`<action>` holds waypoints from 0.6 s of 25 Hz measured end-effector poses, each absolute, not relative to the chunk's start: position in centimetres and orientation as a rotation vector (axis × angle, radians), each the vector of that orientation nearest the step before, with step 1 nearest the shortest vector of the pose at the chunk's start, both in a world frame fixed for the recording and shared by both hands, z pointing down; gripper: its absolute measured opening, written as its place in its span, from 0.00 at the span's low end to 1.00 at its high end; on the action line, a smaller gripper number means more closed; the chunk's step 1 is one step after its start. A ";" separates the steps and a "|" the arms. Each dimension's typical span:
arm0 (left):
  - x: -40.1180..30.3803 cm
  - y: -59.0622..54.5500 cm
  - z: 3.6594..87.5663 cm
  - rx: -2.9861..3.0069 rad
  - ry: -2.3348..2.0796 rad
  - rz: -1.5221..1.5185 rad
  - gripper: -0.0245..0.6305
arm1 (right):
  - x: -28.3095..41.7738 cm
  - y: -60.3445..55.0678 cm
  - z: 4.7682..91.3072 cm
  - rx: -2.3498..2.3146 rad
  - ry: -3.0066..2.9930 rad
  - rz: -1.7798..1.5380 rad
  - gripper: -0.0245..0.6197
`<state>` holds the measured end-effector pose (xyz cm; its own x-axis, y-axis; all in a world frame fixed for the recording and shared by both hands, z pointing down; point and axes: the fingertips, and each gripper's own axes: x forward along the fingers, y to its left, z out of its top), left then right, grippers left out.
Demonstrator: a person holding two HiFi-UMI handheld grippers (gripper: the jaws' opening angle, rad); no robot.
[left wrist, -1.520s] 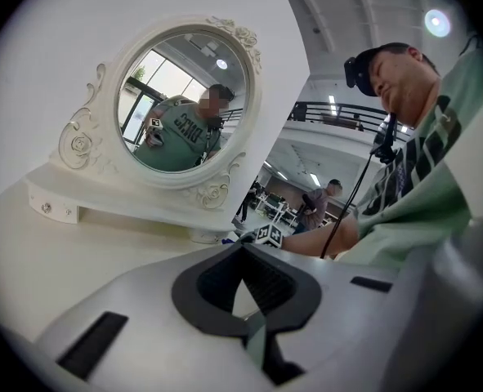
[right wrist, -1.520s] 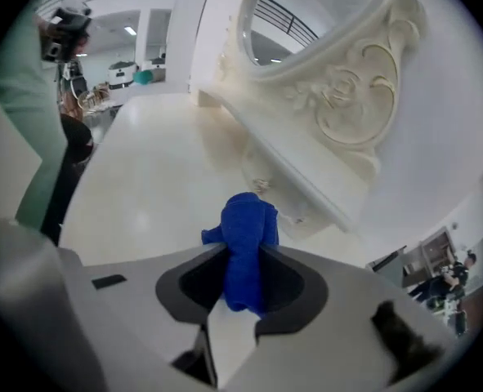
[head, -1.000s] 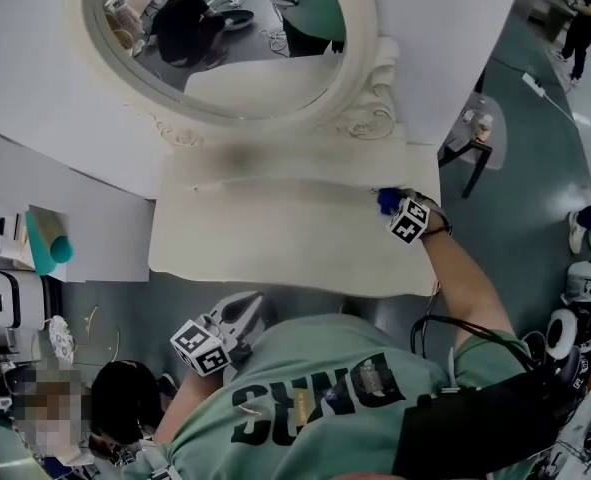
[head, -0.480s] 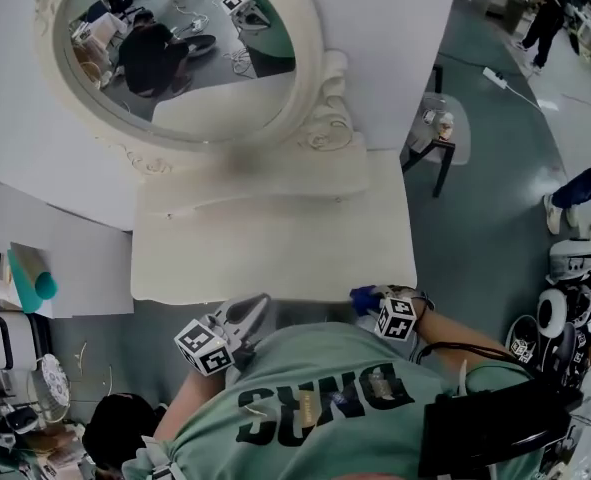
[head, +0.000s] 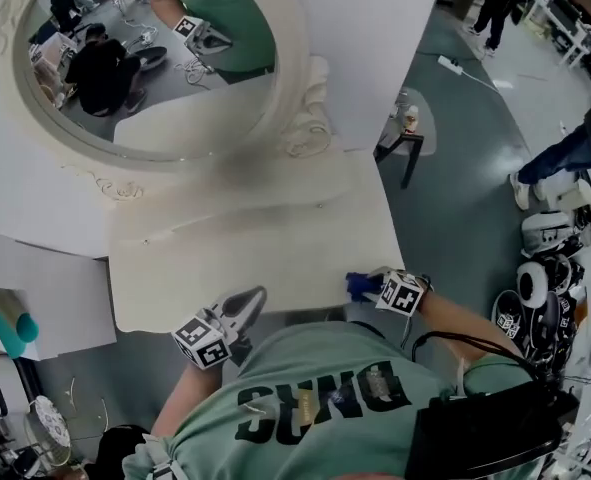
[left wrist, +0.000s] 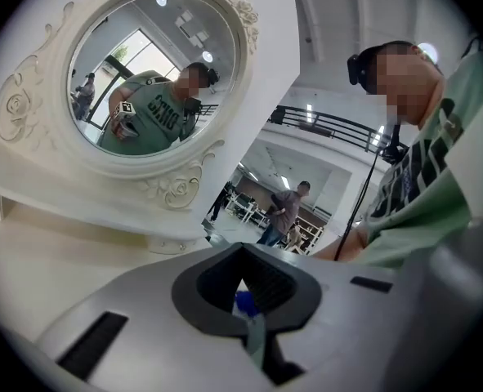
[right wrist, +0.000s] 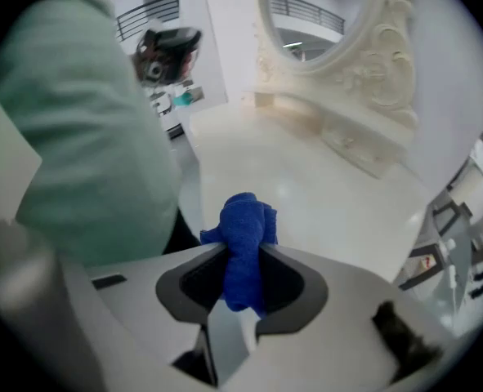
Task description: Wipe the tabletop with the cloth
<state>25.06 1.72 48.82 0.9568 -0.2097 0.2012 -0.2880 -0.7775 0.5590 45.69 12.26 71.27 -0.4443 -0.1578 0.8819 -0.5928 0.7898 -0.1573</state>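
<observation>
A blue cloth [head: 356,286] [right wrist: 243,233] is bunched between the jaws of my right gripper [head: 368,287] [right wrist: 241,260], which is shut on it. The cloth sits at the near right edge of the cream tabletop [head: 245,248] [right wrist: 306,178], close to the person's green shirt. My left gripper [head: 248,303] [left wrist: 246,291] hovers at the table's front edge, left of the cloth, with its jaws together and nothing in them. Through its narrow gap a speck of the blue cloth [left wrist: 243,302] shows.
An ornate oval mirror [head: 145,58] [left wrist: 151,80] rises behind the tabletop with a raised shelf [head: 235,183] under it. A small side table [head: 405,128] stands to the right. A teal roll [head: 10,320] lies on a white surface at left. Gear [head: 550,288] clutters the floor at right.
My right gripper has drawn the cloth from the tabletop's right side back to its near front edge. The left gripper has stayed at the front edge.
</observation>
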 end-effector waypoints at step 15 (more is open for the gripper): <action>27.3 5.3 51.6 2.194 -0.957 0.109 0.04 | 61.5 -23.3 72.3 0.803 -1.875 0.151 0.20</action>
<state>27.30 5.31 51.61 0.7200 -0.6034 0.3428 -0.6650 -0.4585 0.5896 61.46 -23.28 72.34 -0.2326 -0.4589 0.8575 -0.5901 0.7675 0.2506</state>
